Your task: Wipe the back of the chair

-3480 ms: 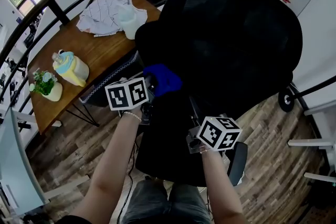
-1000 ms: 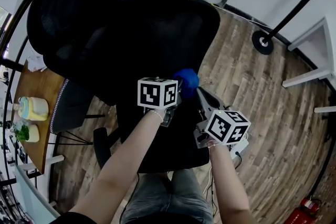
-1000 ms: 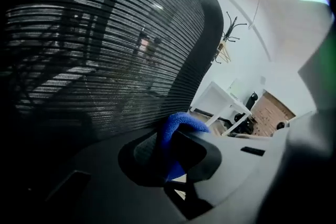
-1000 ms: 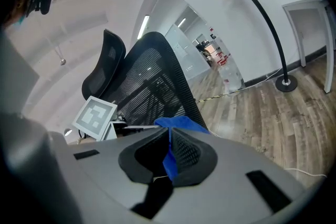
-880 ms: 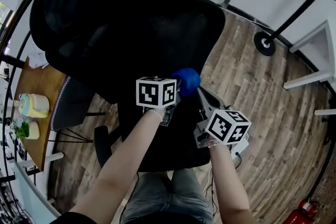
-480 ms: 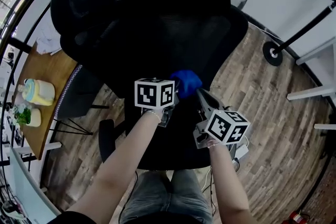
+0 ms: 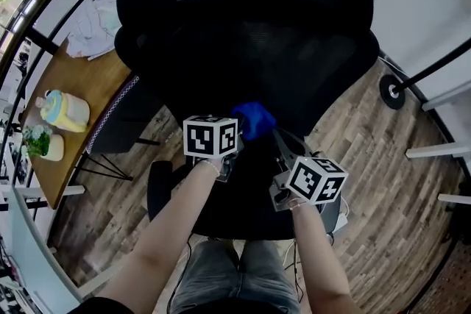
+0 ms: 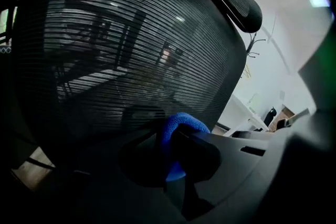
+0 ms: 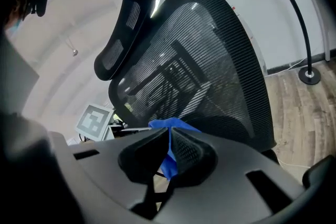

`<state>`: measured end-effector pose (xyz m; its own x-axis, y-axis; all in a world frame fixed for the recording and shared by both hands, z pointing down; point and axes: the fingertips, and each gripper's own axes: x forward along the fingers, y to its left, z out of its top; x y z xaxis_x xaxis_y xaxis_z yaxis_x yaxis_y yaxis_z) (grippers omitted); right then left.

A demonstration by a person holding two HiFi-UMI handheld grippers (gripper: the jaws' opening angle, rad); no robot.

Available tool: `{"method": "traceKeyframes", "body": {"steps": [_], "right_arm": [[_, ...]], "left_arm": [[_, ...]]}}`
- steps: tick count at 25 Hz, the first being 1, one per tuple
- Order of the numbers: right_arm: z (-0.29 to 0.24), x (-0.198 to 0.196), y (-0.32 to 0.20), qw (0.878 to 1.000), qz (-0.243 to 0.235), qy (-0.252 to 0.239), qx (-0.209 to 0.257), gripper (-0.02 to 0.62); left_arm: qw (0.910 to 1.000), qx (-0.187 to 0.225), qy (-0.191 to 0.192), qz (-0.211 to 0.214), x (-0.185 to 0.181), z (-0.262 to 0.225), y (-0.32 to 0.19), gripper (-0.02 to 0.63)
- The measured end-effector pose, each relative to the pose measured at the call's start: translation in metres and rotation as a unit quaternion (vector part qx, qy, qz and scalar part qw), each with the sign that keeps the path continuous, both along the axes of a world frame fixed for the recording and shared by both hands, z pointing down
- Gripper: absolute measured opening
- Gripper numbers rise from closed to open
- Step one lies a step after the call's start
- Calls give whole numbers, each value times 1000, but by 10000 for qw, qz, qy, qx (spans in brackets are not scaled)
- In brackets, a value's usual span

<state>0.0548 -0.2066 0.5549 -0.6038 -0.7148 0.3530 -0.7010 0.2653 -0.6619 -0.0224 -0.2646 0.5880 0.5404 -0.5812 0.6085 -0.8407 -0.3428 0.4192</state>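
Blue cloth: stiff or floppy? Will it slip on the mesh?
Likely floppy: the cloth bunches and folds round the left gripper's pinch. Probably light, since it is a small wad in the head view. Its nubbly weave should drag on the mesh, not slide.

In the left gripper view the black mesh office chair (image 8: 131,50) fills the frame. Its left side and lower part are lost in darkness and cut by the edges. Against its backrest, the bunched blue cloth (image 8: 184,122) is mostly covered by the dark jaws of the left gripper (image 8: 169,153). The right gripper (image 9: 169,148) covers all but a strip of it in its own view. In the head view the chair's top runs off the upper edge, and each marker cube hides its gripper's jaws. Left of the chair, a yellow-and-teal object (image 7: 65,110) is too small to identify.
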Motion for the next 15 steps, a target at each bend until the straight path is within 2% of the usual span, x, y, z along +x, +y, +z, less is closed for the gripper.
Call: {"method": "traceKeyframes", "body": {"steps": [15], "right_arm": [[2,-62,7,9987,-500,55,-74,34]], "left_arm": [[9944,14,200,-1038,-103,2,7,44]]}}
